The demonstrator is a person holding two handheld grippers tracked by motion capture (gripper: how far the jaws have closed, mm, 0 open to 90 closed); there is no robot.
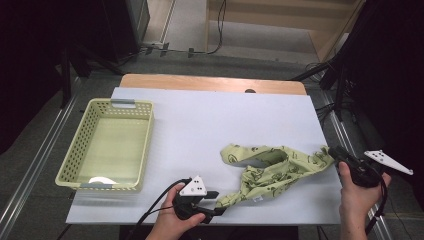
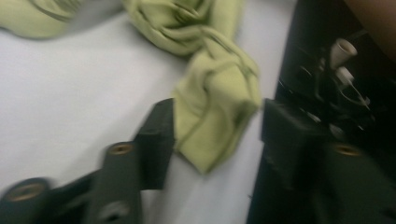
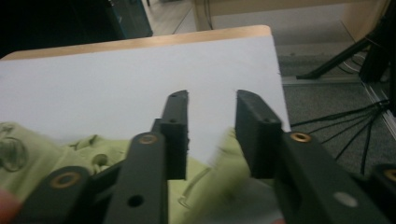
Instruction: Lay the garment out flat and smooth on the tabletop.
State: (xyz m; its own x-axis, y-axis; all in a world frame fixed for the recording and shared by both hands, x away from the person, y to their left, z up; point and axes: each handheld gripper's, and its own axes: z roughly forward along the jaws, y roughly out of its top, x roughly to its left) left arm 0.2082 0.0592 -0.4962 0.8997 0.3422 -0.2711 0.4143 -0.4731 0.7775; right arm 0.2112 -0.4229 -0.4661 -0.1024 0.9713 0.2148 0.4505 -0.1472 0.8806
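Green cloth point(image 1: 272, 172), printed with dark figures, lies bunched and twisted at the lower right of the high view, on the white surface point(image 1: 210, 120), strung between my two claws.

Nearest the bottom edge, my left claw point(image 1: 216, 202) sits at the lower centre, level with the surface and pointing right at the cloth's lower end. In the left gripper view, that folded end point(image 2: 215, 112) lies between the jaws; one jaw stands at its edge, the other shows a gap, and nothing is pinched. The jaws are parted about halfway, no hold on the cloth. Frame is blurred.

At the lower right, my right claw point(image 1: 334, 152) meets the cloth's other end near the surface's right edge. In the right gripper view the jaws stand partly open with bare surface visible between the tips; cloth point(image 3: 93, 154) lies under and around them, blurred at the lower centre. No grip is evident.

Further off, at the left of the high view, a pale yellow-green perforated basket point(image 1: 80, 150) stands on the surface, well apart from the cloth.
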